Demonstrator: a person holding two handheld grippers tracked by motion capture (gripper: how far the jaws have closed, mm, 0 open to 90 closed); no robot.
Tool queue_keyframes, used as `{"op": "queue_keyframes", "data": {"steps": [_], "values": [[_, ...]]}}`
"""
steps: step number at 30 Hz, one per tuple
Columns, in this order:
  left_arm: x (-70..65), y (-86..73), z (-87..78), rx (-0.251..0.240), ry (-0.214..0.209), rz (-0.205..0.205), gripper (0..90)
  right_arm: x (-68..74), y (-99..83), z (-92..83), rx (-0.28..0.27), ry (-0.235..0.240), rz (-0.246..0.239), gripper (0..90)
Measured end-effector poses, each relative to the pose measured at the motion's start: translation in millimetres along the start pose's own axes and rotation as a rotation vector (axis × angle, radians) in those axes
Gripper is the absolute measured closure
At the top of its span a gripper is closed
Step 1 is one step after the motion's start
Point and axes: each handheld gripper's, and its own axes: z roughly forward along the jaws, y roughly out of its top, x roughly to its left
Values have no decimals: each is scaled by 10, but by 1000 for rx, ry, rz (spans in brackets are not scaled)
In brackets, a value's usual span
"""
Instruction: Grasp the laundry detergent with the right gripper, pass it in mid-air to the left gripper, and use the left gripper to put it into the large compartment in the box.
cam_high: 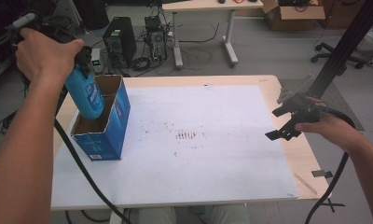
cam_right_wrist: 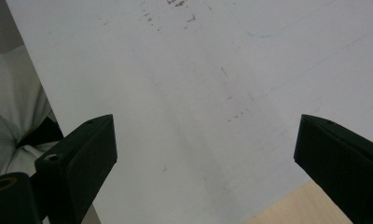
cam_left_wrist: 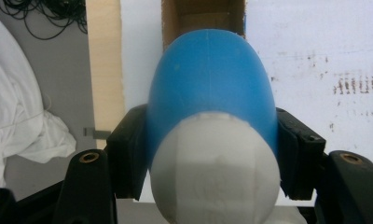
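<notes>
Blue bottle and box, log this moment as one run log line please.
left gripper: shut on blue bottle | bottle: bottom inside open box | right gripper: open, nothing between jaws, above white sheet

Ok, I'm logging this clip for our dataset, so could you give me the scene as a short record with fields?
held item: blue plastic bottle with a white cap, tilted, lower end inside the box
container: open blue cardboard box, upright at the sheet's left edge
left gripper: shut on the bottle
right gripper: open, empty, over the sheet's right side
surface: white sheet with dark smudges, on a light wooden table
</notes>
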Motion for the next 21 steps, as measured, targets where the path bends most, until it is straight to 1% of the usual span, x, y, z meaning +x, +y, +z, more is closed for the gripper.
{"op": "queue_keyframes", "data": {"steps": [4,8,11,17,21], "values": [[35,-25,170,-3,0,-10,379,-10,-16,24,-4,-3,12,57],[45,-50,335,4,-4,-8,379,-19,-23,64,7,-3,19,57],[36,-65,467,9,-5,-3,379,-15,1,82,7,-1,18,57],[-5,-91,719,20,7,9,379,-14,34,107,2,3,23,57],[-19,-111,845,19,5,14,379,-16,32,118,5,3,23,57]]}}
